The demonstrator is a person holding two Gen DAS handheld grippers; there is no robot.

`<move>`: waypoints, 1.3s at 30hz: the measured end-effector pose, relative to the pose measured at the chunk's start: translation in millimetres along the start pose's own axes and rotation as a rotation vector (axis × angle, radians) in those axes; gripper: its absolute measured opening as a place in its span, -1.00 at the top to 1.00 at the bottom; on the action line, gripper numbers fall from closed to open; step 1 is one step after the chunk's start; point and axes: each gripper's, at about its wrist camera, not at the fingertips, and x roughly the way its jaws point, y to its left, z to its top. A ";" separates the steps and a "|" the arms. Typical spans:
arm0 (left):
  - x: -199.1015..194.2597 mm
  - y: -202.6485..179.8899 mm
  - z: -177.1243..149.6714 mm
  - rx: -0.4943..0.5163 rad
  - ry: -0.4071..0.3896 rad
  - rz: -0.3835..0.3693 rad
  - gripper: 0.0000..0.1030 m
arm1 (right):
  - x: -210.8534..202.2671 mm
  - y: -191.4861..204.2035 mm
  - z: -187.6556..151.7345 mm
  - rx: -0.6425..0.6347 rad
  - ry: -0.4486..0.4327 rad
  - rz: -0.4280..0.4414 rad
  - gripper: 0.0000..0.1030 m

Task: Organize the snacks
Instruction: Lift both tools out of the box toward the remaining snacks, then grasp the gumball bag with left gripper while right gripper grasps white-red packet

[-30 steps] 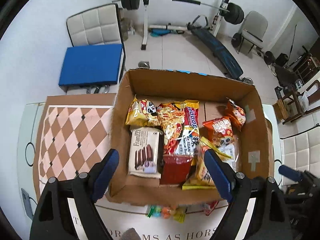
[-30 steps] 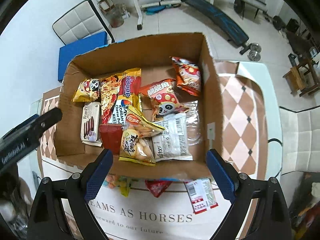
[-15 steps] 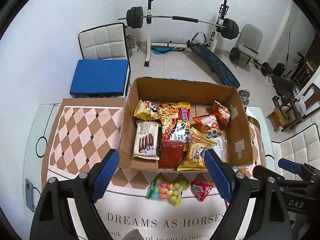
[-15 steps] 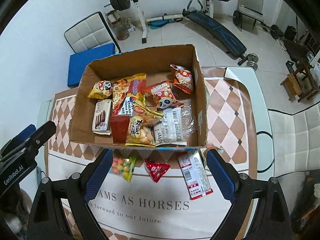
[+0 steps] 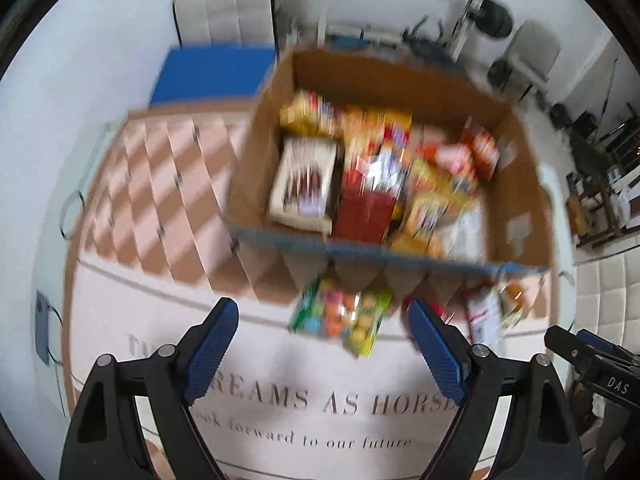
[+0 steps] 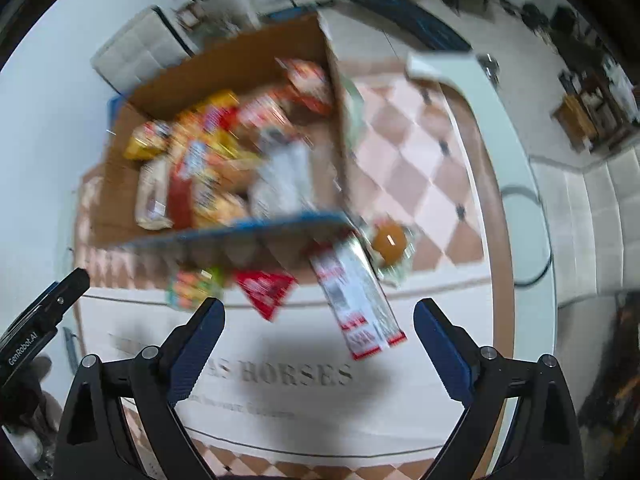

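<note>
Box [image 5: 256, 152] of cardboard stands on the bench [image 5: 132, 312] ahead of both pairs of fingers, open at the top and crowded with snack packs [image 5: 372, 184]; motion blur smears their labels, so only a pale pack [image 5: 304, 184] at the left and a dark red one [image 5: 368, 210] beside it can be picked out.

Four snacks lie on the cloth [image 6: 280, 392] outside the box, against its near wall. In the left view a candy bag [image 5: 342, 318] of coloured balls lies just beyond and between the left gripper [image 5: 324, 346] fingers. In the right view a red triangular pack [image 6: 266, 288] sits ahead of the left finger, a long red-and-white pack [image 6: 354, 300] ahead between the fingers, and a round brown snack in clear wrap [image 6: 390, 246] further out, by the box corner.

Both the left gripper and the right gripper [image 6: 318, 350] are spread wide and hold nothing. Bare printed cloth lies directly between each pair of fingers. To the right of the right fingers, the checkered cloth runs to the bench's white rim [image 6: 516, 184]. The long pack's far end is hard to separate from the box wall.
</note>
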 end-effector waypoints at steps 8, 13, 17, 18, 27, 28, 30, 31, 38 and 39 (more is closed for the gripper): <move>96.7 16.5 -20.4 -0.303 0.238 -0.088 -0.69 | 73.1 -39.0 -16.4 0.067 0.108 -0.045 -0.89; 128.7 3.4 -30.1 -0.305 0.252 0.001 -0.69 | 93.3 -49.1 -21.1 0.088 0.131 -0.059 -0.89; 135.6 8.5 -42.9 -0.280 0.267 0.025 -0.69 | 100.5 -54.1 -22.8 0.086 0.143 -0.062 -0.89; 134.3 14.0 -46.8 -0.282 0.268 0.023 -0.69 | 101.1 -55.3 -23.0 0.084 0.145 -0.063 -0.89; 99.6 63.0 -67.8 -0.327 0.265 0.034 -0.69 | 124.8 -46.3 -8.3 0.019 0.174 -0.053 -0.89; 95.9 62.5 -64.1 -0.329 0.248 0.019 -0.69 | 130.9 -44.5 -5.9 0.007 0.177 -0.063 -0.89; 95.0 55.4 -53.5 -0.304 0.234 0.001 -0.69 | 141.4 -39.4 -4.1 -0.015 0.186 -0.071 -0.89; 97.5 50.3 -46.9 -0.289 0.238 -0.011 -0.69 | 145.6 -36.1 -3.6 -0.027 0.191 -0.077 -0.85; 127.7 15.8 -23.2 -0.170 0.276 -0.023 -0.69 | 154.4 -20.8 -14.6 -0.080 0.170 -0.160 -0.27; 130.6 9.3 -21.1 -0.154 0.275 -0.016 -0.69 | 154.3 -20.7 -16.3 -0.082 0.168 -0.160 -0.25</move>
